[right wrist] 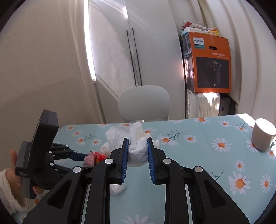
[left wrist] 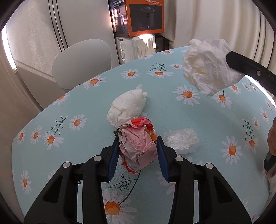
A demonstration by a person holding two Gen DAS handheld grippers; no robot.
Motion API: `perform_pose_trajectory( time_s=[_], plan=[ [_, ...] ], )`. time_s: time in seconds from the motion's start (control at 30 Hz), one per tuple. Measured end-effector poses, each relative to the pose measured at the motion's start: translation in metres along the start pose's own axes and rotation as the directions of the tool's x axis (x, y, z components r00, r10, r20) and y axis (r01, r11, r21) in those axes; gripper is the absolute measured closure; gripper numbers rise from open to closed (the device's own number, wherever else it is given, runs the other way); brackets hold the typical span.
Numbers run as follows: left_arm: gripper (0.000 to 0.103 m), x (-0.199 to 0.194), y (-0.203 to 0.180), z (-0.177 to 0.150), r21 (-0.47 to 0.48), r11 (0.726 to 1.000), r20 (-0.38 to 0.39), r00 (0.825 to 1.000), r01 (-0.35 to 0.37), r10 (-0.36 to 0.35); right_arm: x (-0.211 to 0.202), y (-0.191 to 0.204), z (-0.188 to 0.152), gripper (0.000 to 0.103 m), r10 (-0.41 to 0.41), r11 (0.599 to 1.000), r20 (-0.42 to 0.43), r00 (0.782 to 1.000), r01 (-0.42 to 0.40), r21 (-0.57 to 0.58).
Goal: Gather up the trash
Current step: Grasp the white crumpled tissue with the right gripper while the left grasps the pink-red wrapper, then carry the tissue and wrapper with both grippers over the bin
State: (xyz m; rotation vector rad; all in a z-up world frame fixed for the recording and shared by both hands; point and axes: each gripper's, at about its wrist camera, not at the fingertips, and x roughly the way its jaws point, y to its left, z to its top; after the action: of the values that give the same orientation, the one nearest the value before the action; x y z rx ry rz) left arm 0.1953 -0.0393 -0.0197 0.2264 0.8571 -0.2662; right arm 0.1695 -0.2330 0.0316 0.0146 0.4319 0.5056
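My left gripper (left wrist: 138,139) is shut on a crumpled pink and red paper wad (left wrist: 138,146), low over the daisy-print tablecloth (left wrist: 69,155). My right gripper (right wrist: 138,143) is shut on a crumpled white tissue wad (right wrist: 136,151) and holds it above the table; that wad also shows in the left wrist view (left wrist: 207,67) at the upper right. A second white tissue wad (left wrist: 127,105) lies just beyond the pink wad. A clear plastic wrapper (left wrist: 182,140) lies to its right. In the right wrist view the left gripper (right wrist: 81,157) shows at the left with the pink wad (right wrist: 94,157).
A white mug (right wrist: 263,134) stands at the table's right side. A pale chair (left wrist: 82,63) stands behind the far edge. An orange box (left wrist: 144,15) sits on white cases by the wall. Curtains hang all around.
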Motion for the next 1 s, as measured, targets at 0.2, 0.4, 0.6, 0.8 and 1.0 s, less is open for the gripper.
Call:
perform_pose_trajectory(
  time_s=[0.2,0.4,0.6,0.8,1.0],
  plan=[
    [0.061,-0.038,0.002,-0.016,0.024,0.998,0.030,0.998,-0.050,0.050,0.002,0.004,-0.002,0.083,-0.016,0.999,-0.002,1.000,0.016,-0.034],
    [0.060,-0.080,0.010,-0.036,0.026,0.995,0.078,0.993,-0.091,0.089,0.001,0.011,-0.003,0.083,-0.025,0.998,0.006,1.000,0.025,-0.055],
    [0.060,-0.121,0.020,-0.063,-0.041,0.994,0.137,0.985,-0.097,0.101,-0.011,0.029,-0.004,0.083,0.011,0.994,0.038,0.999,-0.007,-0.113],
    [0.060,-0.152,0.023,-0.084,-0.119,0.992,0.210,0.975,-0.047,0.071,-0.025,0.047,0.003,0.083,0.147,0.989,0.020,0.989,-0.147,0.007],
    [0.060,-0.170,0.016,-0.095,-0.114,0.993,0.267,0.963,-0.015,0.045,-0.065,0.074,-0.006,0.083,0.151,0.989,0.047,0.987,-0.150,-0.009]
  ],
)
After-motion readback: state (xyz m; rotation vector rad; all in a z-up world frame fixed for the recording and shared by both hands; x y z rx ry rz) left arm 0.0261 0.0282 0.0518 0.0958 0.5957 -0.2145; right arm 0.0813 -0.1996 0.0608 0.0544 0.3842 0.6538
